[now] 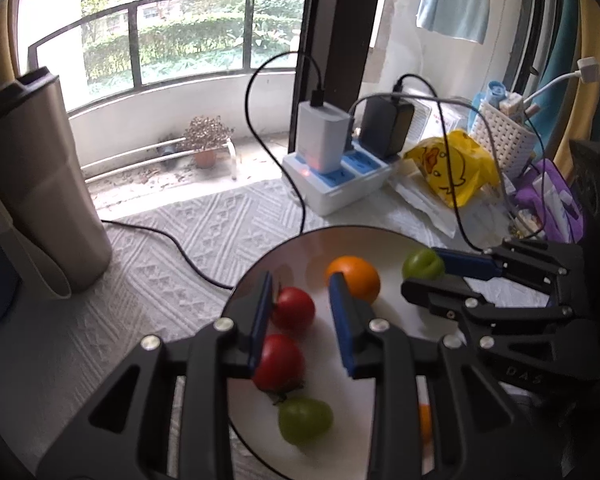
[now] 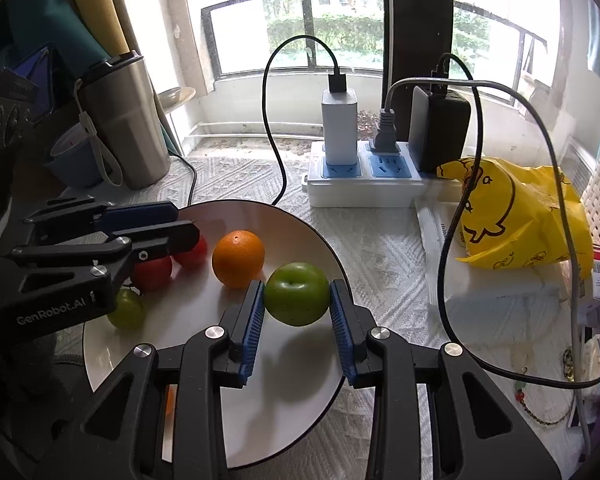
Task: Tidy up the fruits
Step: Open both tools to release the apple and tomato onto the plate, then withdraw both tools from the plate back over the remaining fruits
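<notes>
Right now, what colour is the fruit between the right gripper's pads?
Green; clearest in the right wrist view.

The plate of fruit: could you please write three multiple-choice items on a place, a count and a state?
1. Where is the orange? A on the plate; B on the cloth; C in the basket.
2. How many red fruits? A one; B two; C four.
3. The right claw is: A open, empty; B shut on a green fruit; C shut on a cable.
Answers: 1 A, it sits on the white dish. 2 B, two lie side by side. 3 B, both pads press its sides.
</notes>
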Demonstrator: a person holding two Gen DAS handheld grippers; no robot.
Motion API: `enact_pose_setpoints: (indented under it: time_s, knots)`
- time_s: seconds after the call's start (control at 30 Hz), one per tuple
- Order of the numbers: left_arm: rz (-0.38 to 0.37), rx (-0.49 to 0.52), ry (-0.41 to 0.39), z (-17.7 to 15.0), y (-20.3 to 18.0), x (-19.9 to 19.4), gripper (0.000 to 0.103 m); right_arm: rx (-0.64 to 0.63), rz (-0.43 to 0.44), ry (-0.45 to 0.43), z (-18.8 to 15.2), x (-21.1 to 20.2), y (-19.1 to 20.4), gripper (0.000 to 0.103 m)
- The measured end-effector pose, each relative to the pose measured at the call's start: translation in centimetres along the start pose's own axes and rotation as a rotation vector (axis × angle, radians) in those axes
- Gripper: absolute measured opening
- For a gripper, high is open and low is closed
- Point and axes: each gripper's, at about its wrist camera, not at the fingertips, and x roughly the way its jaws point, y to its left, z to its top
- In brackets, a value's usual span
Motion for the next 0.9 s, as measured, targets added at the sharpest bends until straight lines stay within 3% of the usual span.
enact_pose_setpoints:
  time_s: [0.27, 0.9]
  knots:
    - [-0.003, 0.015, -0.067, 0.4, -1.1, -3.7, 0.042, 0.005, -0.014, -0.034, 0.2, -2.4, 0.3, 0.041]
    - [-0.035, 0.028, -0.147, -1.9, -4.1, -12.0, 0.043, 0.026, -0.038, -0.123, -2.1, -10.9, 2.3, 0.041]
